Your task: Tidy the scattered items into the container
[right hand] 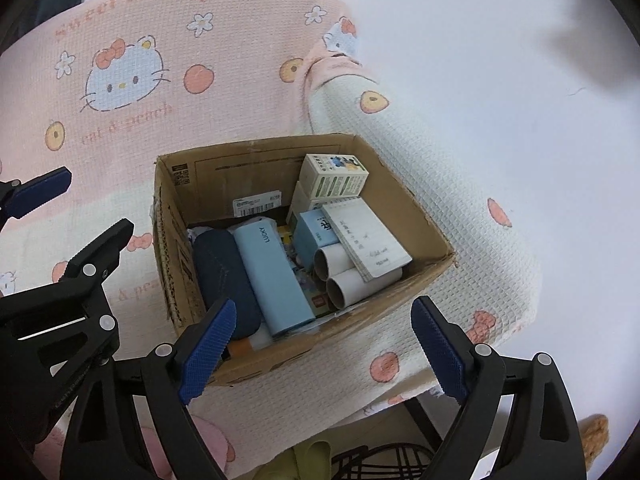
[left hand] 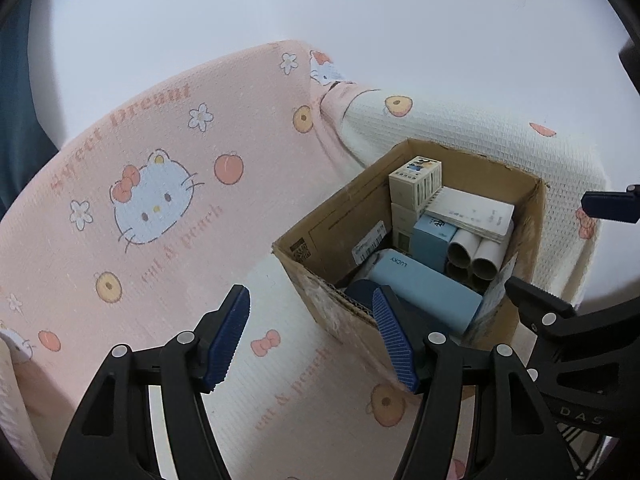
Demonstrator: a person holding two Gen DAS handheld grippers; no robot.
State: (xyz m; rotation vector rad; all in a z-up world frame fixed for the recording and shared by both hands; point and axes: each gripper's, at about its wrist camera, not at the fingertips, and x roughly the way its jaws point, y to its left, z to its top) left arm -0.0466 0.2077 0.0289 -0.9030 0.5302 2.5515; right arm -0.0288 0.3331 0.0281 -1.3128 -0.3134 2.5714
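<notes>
An open cardboard box stands on a pink and cream cartoon-cat cloth. Inside lie a light blue "LUCKY" case, a dark blue case, two cardboard tubes, a white notepad, a small blue box and stacked white boxes. My left gripper is open and empty over the cloth at the box's near-left corner. My right gripper is open and empty above the box's near wall.
The cloth covers a raised surface and hangs over its edge. White floor lies beyond. A dark wire frame and a brown fuzzy thing show below the cloth's edge.
</notes>
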